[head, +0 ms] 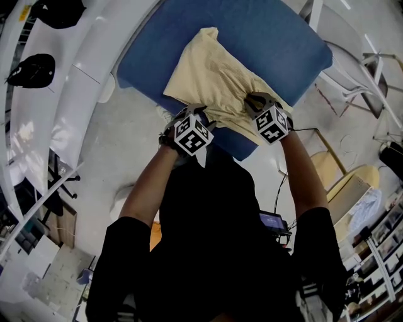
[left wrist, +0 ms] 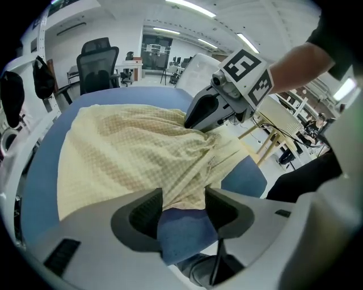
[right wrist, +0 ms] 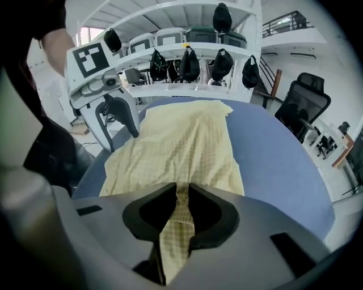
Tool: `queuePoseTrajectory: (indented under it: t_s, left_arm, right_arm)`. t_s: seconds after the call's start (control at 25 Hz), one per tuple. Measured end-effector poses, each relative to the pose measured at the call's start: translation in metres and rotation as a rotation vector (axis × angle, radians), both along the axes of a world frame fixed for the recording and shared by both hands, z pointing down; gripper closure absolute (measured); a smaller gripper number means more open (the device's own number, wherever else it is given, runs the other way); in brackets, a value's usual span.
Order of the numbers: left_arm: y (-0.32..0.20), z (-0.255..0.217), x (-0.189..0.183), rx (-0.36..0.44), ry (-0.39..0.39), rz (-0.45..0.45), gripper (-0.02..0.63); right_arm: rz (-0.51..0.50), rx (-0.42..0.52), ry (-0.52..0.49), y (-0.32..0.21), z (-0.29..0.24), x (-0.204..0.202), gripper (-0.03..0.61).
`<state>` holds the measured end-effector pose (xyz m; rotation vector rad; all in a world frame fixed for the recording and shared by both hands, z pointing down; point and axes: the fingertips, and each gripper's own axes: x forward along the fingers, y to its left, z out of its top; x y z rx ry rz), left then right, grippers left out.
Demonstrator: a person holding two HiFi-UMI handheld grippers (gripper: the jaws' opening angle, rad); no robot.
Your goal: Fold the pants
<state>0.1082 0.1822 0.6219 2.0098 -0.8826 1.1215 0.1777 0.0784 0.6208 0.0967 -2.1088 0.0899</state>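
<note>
Right gripper [right wrist: 181, 190]: jaws nearly together, clamped on a narrow gathered strip of the pants [right wrist: 190, 133]. The strip passes between the pads and trails out behind them toward the camera. It sits at the near right part of the garment, tips angled steeply down.

Left gripper [left wrist: 184, 199]: jaws wide apart, pads pressing on nothing. The near edge of the pants reaches just into the gap, and bare blue table [left wrist: 34, 175] shows between the pads below it. It stands at the near left corner of the garment, beside the table's near edge.

Pants: pale yellow cloth with a fine check. They lie on the table, running lengthwise away from the person. The near end is wide and spans the space between the two grippers, with creases pulling toward the right gripper. The far end is narrower and stops short of the far edge.

Table: blue top with rounded corners, bare on both sides of the garment.

Person: black top [head: 214, 239], bare forearms, one gripper in each hand.

Surroundings: black office chair [left wrist: 96, 65] beyond the table; curved white shelving [right wrist: 170, 17] with black caps [right wrist: 190, 62] hung along it; light wooden furniture [head: 340, 173] on the floor to the right.
</note>
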Motion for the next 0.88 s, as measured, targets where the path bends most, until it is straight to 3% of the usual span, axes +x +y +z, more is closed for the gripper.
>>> queuePoseTrajectory:
  t_s: [0.12, 0.36, 0.64, 0.88]
  left_arm:
    - [0.000, 0.004, 0.000, -0.020, 0.005, -0.015, 0.364]
    - [-0.005, -0.003, -0.004, -0.071, 0.044, -0.084, 0.364]
    - [-0.017, -0.041, -0.051, -0.016, 0.010, -0.161, 0.364]
    - [-0.046, -0.043, -0.111, 0.011, 0.005, -0.269, 0.364]
  right_arm:
    - [0.064, -0.033, -0.014, -0.002, 0.001, 0.000, 0.509]
    - [0.166, -0.037, 0.051, -0.003, 0.004, 0.000, 0.509]
    - [0.258, -0.078, 0.083, -0.002, -0.003, 0.002, 0.508]
    - [0.440, -0.049, -0.088, -0.027, -0.049, -0.027, 0.496]
